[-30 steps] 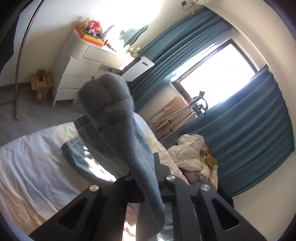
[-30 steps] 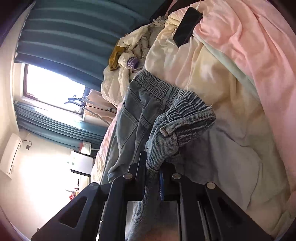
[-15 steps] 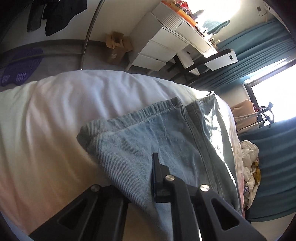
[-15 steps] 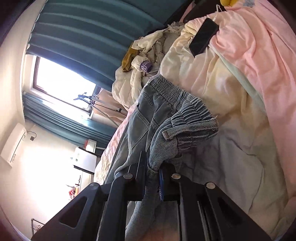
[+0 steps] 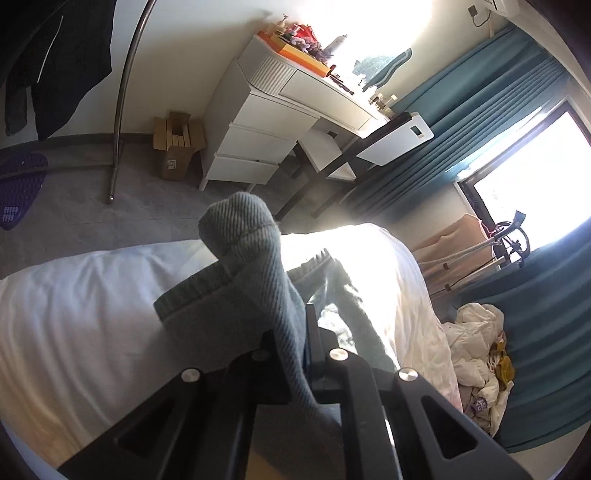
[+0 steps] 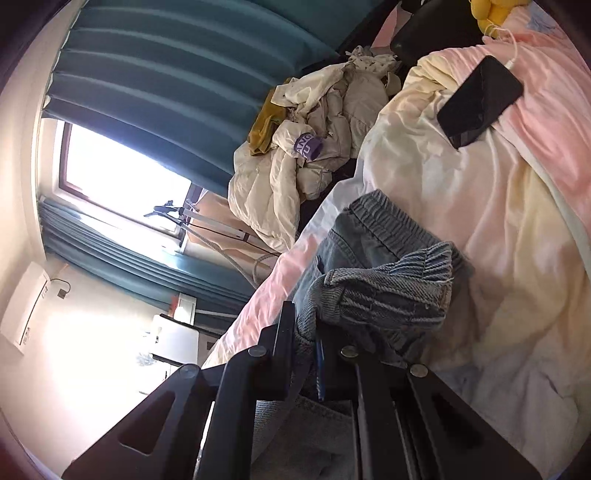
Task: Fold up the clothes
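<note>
I hold a pair of blue jeans (image 5: 258, 280) over the bed (image 5: 74, 302): my left gripper (image 5: 291, 332) is clamped on a hem end near the bed's foot edge, and my right gripper (image 6: 306, 332) is clamped on the bunched elastic waistband (image 6: 391, 295), the rest lying on the sheet. Each grip catches only a narrow pinch, so I judge a hard pull could slip the denim free, or drag it crooked toward the phone (image 6: 476, 103) on the pink quilt (image 6: 546, 155).

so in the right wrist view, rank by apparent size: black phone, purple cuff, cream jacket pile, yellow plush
1. cream jacket pile
2. black phone
3. yellow plush, partly cut off at the frame edge, so unsure against the cuff
4. purple cuff
</note>
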The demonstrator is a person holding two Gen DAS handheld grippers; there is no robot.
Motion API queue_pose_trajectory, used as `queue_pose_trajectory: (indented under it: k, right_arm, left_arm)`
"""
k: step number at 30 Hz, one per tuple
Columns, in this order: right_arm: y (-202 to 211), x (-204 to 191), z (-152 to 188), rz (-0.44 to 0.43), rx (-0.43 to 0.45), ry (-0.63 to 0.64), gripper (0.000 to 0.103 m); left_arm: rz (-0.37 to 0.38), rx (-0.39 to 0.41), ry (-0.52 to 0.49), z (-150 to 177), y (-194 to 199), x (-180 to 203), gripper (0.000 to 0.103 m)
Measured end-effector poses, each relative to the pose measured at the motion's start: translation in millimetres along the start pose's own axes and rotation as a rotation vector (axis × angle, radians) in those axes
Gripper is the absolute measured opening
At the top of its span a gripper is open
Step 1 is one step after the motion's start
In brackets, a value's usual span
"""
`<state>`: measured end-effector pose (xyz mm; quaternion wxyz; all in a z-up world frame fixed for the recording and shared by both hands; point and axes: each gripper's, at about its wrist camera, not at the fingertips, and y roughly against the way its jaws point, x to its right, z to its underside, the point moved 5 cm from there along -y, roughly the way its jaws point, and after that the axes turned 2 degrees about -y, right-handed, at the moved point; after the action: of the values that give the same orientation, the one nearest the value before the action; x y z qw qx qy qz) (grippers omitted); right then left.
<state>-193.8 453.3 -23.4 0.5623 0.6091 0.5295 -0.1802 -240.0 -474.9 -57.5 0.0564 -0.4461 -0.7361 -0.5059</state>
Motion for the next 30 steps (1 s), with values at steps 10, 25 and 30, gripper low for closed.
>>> queue_pose_trajectory:
  k: [10,25,30]
  right_arm:
    - [-127,-10,-38,0.070,-0.019,0.088,0.008]
    - [-191,-9,-43,0.137,-0.053,0.339,0.017]
    - [-155,-17,-35,0.052,-0.041,0.357,0.038]
  left_arm:
    - [-0.070,-0.039,-0.087,-28,-133,78,0.004]
    - [-0.109,-0.070,-0.184,2,-192,99,0.024]
    - [-0.008,-0.044,-0.178,23,-135,105,0.049]
